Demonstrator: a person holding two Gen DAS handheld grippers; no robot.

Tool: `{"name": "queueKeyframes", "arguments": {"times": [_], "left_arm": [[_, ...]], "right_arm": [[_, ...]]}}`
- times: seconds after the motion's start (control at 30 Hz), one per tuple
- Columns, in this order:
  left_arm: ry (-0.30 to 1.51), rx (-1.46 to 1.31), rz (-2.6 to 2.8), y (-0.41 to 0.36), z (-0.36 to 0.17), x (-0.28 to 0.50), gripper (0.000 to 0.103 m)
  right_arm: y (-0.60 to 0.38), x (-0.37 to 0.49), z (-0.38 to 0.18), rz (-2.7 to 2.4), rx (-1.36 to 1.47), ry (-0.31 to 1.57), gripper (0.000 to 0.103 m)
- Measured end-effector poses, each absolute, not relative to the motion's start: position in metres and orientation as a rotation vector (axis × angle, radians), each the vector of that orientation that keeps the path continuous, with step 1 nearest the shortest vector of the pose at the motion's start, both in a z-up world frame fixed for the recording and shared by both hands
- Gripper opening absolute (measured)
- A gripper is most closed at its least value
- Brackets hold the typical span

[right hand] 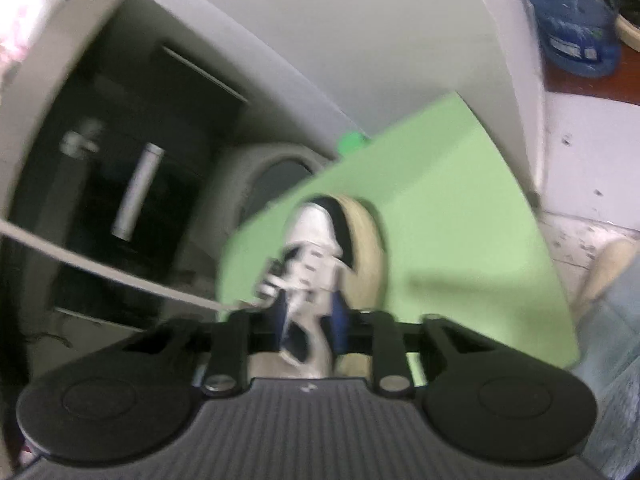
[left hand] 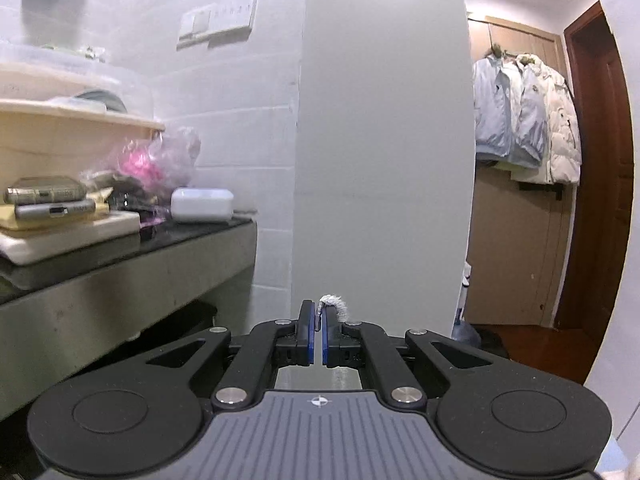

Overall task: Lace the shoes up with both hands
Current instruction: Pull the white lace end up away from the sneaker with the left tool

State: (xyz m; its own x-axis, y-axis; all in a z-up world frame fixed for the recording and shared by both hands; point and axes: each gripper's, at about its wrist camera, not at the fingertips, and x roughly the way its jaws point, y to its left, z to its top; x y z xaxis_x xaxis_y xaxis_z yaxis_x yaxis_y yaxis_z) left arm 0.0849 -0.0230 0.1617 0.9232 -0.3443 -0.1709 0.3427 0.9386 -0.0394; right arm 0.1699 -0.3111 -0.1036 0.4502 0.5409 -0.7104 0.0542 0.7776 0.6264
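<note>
Slippage threatens: the left gripper [left hand: 318, 322] is clenched on only the lace tip [left hand: 335, 305], raised far above the shoe [right hand: 320, 256]. The right gripper [right hand: 308, 324] sits blurred over the shoe's tongue, jaws narrowed, grip unclear; a hard pull could drag the shoe off the green mat [right hand: 460, 216].

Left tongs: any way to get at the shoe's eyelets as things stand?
Probably not. The left tongs are shut on the lace tip and face a wall, while the right tongs crowd the shoe.

Bright overhead glare in the left view; the right view is motion-blurred, edges bowed.

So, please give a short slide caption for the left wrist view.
Left tongs shut on the white lace end, raised before a white wall.
</note>
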Motion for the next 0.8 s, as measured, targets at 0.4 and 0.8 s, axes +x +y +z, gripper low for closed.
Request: {"name": "queueKeyframes", "arguments": {"times": [0.4,0.8], "left_arm": [[0.189,0.042,-0.366,-0.03,0.168,0.08,0.003],[0.142,-0.073,-0.349,-0.012,0.197,0.086,0.003]], "right_arm": [[-0.274,0.189,-0.106,0.448,0.511,1.037,0.016],[-0.26,0.189,-0.109,0.48,0.416,1.07,0.018]]}}
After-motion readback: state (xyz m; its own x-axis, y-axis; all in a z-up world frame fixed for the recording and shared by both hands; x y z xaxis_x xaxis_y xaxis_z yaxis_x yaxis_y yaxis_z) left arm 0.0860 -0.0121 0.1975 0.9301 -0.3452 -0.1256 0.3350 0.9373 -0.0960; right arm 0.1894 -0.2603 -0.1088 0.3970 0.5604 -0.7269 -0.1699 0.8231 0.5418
